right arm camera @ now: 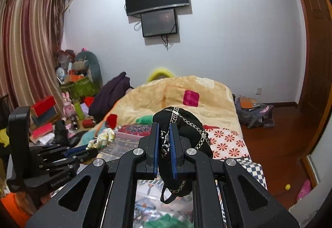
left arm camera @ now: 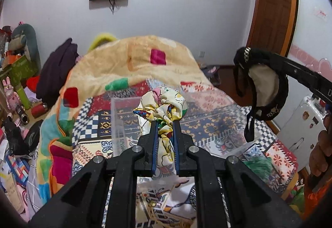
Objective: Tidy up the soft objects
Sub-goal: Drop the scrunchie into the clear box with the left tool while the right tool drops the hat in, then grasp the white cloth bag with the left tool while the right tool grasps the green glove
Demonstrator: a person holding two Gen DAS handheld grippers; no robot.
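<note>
My left gripper is shut on a bunched cream printed cloth and holds it above a clear plastic box on the bed. The same gripper and cloth show at the left of the right wrist view. My right gripper is shut on a black padded garment with silver chain trim, held up over the bed. In the left wrist view the right gripper comes in from the right with the black garment hanging from it, straps dangling.
The bed carries a patterned patchwork sheet and a heaped cream blanket. A dark purple garment lies at the bed's left. Cluttered boxes and toys fill the left floor. A backpack sits on the wooden floor at the right.
</note>
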